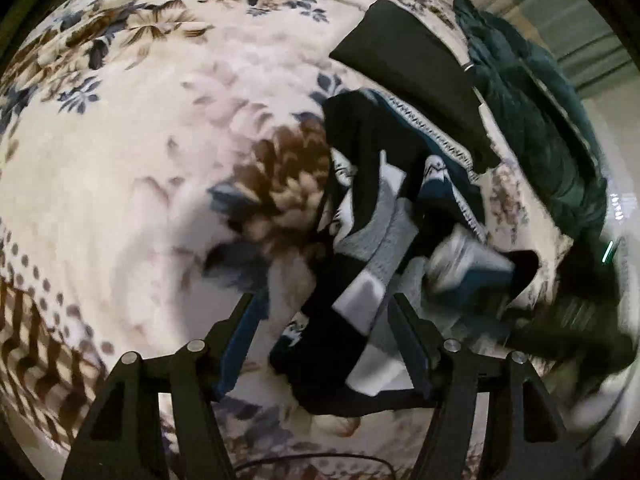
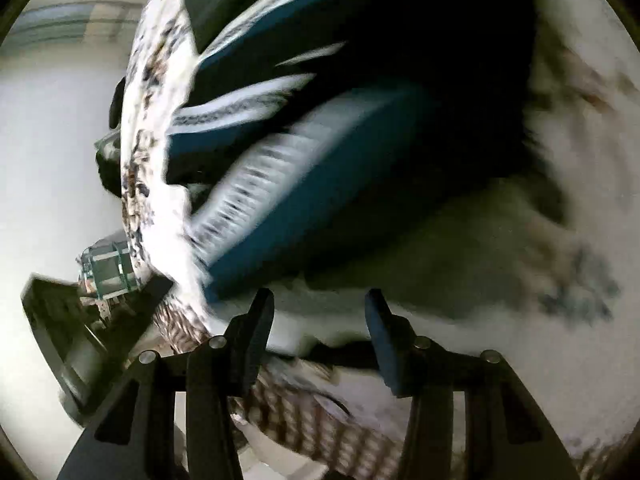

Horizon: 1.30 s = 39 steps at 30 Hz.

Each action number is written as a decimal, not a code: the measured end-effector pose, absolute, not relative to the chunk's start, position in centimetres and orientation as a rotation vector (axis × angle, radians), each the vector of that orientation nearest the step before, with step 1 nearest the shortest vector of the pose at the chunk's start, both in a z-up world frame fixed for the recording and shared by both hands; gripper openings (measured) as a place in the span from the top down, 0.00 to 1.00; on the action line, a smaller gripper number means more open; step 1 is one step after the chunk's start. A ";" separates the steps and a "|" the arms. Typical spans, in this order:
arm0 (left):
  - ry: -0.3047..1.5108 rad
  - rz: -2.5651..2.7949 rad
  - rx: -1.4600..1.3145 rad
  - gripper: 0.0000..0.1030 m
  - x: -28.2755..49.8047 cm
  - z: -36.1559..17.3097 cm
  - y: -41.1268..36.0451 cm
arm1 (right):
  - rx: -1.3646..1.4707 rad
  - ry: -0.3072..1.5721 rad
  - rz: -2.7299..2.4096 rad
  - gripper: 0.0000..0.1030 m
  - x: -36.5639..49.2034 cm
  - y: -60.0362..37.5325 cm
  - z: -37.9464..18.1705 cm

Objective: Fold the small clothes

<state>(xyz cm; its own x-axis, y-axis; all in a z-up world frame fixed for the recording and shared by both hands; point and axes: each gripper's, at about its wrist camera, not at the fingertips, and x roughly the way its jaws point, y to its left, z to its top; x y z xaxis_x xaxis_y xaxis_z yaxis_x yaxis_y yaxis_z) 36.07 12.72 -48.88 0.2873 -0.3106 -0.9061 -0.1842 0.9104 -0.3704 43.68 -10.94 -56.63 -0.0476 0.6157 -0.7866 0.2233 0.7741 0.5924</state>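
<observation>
Floral blanket (image 1: 140,168); crumpled garment (image 1: 360,240) between left gripper (image 1: 322,306) fingers.

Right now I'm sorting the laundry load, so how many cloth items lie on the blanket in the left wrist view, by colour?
Black folded item: 1
Dark green garment: 1
Teal, black and white patterned garment: 1
Total: 3, all on the floral blanket. The patterned heap is rumpled and could hide more.

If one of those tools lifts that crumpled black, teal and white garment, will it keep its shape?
Probably not. The patterned garment lies bunched in soft folds on the floral blanket, so it would likely droop and unfurl. It looks thin and light. Being cloth, it shouldn't roll or break.
</observation>
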 end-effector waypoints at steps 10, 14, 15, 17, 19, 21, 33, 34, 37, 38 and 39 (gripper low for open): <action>1.241 -0.222 -0.303 0.38 40.4 -46.8 8.7 | 0.849 1.409 0.442 0.51 51.3 -10.0 -51.8; 1.250 -0.304 -0.167 0.38 44.2 -47.5 5.7 | 0.838 1.328 0.398 0.50 49.5 -15.3 -48.8; 1.252 -0.315 -0.147 0.38 45.0 -47.8 5.2 | 0.805 1.306 0.358 0.48 48.7 -16.9 -48.2; 1.249 -0.339 -0.096 0.38 46.9 -48.4 4.0 | 0.705 1.291 0.271 0.48 47.8 -19.4 -47.6; 1.246 -0.341 -0.066 0.38 48.9 -49.0 3.1 | 0.618 1.307 0.226 0.48 47.2 -20.9 -48.1; 1.248 -0.357 -0.100 0.38 50.9 -49.6 3.0 | 0.555 1.337 0.174 0.48 46.8 -22.3 -49.4; 1.225 -0.438 -0.176 0.83 50.0 -49.2 3.2 | 0.821 1.412 0.184 0.60 50.7 -23.9 -59.7; 1.200 -0.433 -0.180 0.84 49.7 -48.6 3.4 | 0.812 1.384 0.182 0.91 50.6 -23.9 -59.2; 1.134 -0.427 -0.168 0.86 48.8 -46.4 3.8 | 0.707 1.331 0.168 0.93 49.7 -23.2 -56.7; 1.126 -0.428 -0.171 0.86 48.6 -45.9 4.0 | 0.681 1.317 0.162 0.93 49.4 -23.0 -55.7; 1.120 -0.427 -0.173 0.86 48.4 -45.4 4.3 | 0.676 1.299 0.160 0.93 49.1 -22.8 -54.9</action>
